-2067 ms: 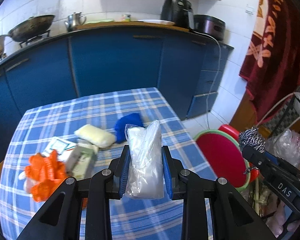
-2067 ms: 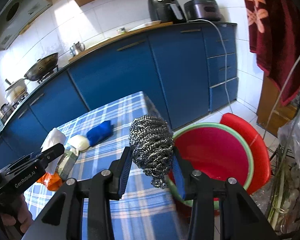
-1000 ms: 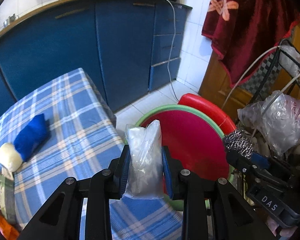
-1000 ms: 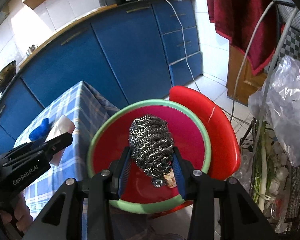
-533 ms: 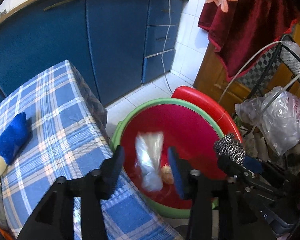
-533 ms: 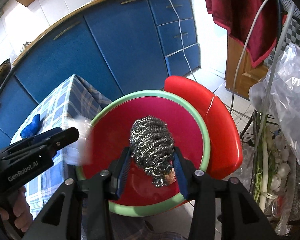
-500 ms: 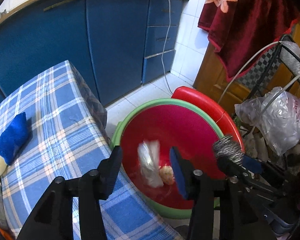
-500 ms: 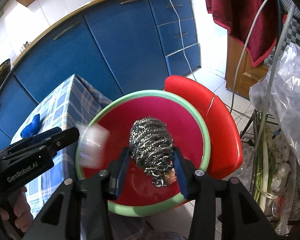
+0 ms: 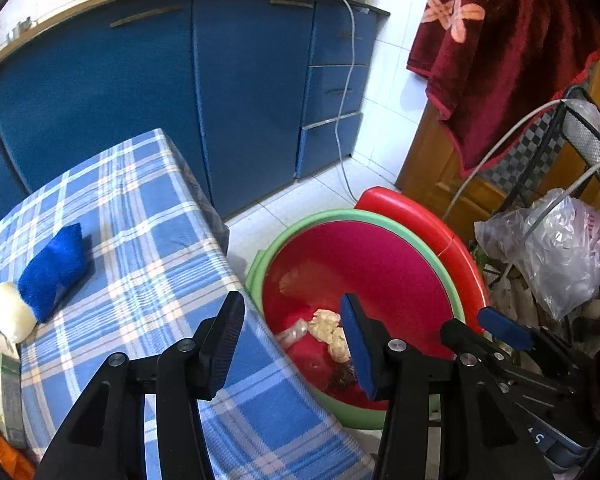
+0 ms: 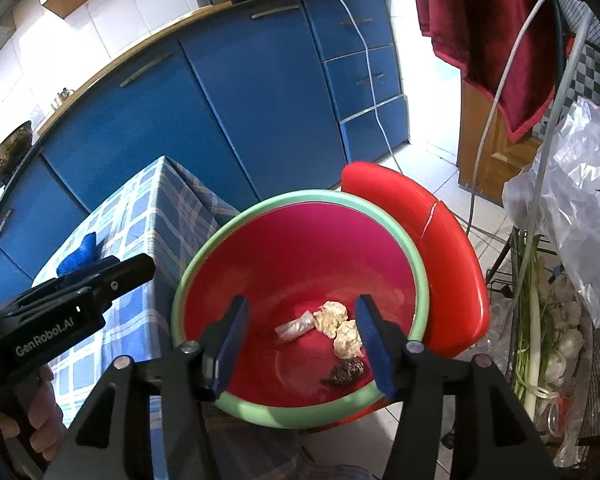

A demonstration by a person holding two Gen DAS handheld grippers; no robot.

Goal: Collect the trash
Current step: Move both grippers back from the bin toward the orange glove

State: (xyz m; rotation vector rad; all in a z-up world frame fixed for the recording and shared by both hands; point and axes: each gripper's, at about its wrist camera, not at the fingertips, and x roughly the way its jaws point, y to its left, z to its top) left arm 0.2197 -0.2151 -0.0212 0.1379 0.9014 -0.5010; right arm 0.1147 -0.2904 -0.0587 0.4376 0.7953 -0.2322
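From the left wrist view, the left gripper [image 9: 292,322] hangs with its jaws released and nothing between them. Beyond and below its right finger sits the red basin [image 9: 380,256] with a green rim, on the floor beside the table [image 9: 140,216] with the blue checked cloth. In the basin bottom, just past the right jaw, lie crumpled paper wads [image 9: 330,332], a small plastic bag [image 9: 292,334] to their left, and a dark clump nearer the jaw that is partly hidden. To the right of the jaws the right gripper [image 9: 476,326] pokes in, its blue pad showing. Far left of the jaws, on the cloth, a blue pouch [image 9: 54,266] lies touching a pale roll [image 9: 8,316].

From the right wrist view, the right gripper [image 10: 300,334] hovers over the same basin [image 10: 300,248], its jaws opening and empty. Framed between them, down on the basin floor, are the plastic bag [image 10: 294,327], the paper wads [image 10: 338,328] and, closest to the right jaw, the steel scourer [image 10: 346,372]. Left of the jaws the left gripper [image 10: 112,276] juts over the table edge [image 10: 156,208], a hand [image 10: 40,420] on its grip. Right of the jaws stands a wire rack with a clear plastic sack [image 10: 572,224] and green onions [image 10: 534,320].
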